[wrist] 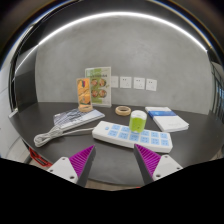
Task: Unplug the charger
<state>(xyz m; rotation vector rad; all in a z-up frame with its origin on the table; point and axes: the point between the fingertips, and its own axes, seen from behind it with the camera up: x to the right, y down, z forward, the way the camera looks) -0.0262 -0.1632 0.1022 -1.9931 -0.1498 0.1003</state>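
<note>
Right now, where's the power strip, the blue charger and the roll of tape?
power strip (115, 133), gripper view, its white top face.
blue charger (138, 122), gripper view, its front side.
roll of tape (123, 110), gripper view, its outer rim.

Dim, even light; a bright glare arc overhead, strong fisheye bending at the edges.

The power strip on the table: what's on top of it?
A blue-green charger stands plugged into the power strip, just beyond the open gripper. Its prongs are hidden inside the socket.
</note>
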